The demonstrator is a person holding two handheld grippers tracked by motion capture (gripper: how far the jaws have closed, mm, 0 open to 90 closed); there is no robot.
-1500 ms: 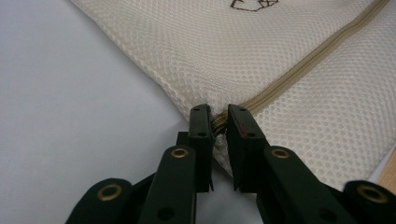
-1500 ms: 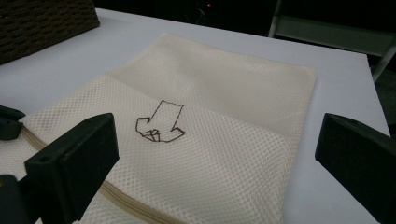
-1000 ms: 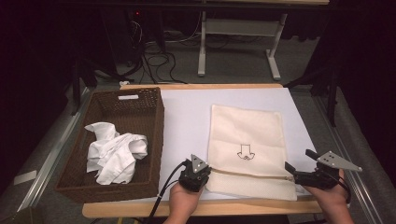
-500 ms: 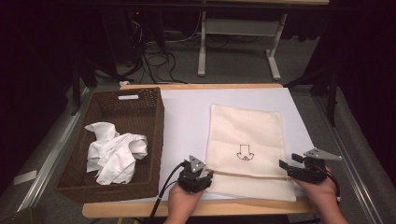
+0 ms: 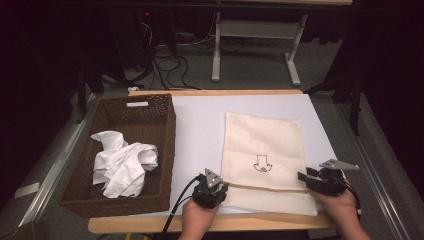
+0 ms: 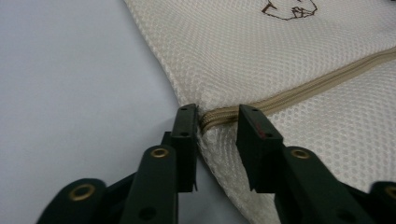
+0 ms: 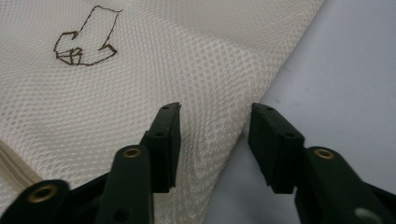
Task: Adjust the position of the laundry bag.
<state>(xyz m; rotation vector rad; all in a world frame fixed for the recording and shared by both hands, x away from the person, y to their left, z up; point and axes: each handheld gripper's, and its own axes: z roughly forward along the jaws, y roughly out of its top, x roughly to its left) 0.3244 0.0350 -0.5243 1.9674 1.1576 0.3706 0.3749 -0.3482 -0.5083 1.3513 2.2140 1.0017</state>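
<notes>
So the desk (image 5: 200, 130) is the biggest thing here, wood edge with a white sheet over it, sitting in a dark room with cables and a white frame leg on the grey floor behind. On its left side there's a brown basket (image 5: 165, 150) with a crumpled white cloth (image 5: 122, 167) in it.

Next down is the mesh bag (image 5: 262, 150), lying flat on the right half of the desk, little arrow print facing up, zipper (image 6: 299, 91) running across near the person's edge.

What's changed: the right tongs (image 5: 314, 181) were off to the side of the bag a second ago and have now slid in to its right edge. In the right gripper view they're (image 7: 214, 119) spread apart, straddling that edge, nothing pinched yet. The left tongs (image 5: 214, 184) haven't really budged, parked at the bag's left edge. Up close they (image 6: 215, 122) sit apart too, one jaw each side of the zipper's end, not gripping it.

My read is both ends are lined up now, so the next bit is probably closing on the bag, likely to hold it and work the zipper open.
</notes>
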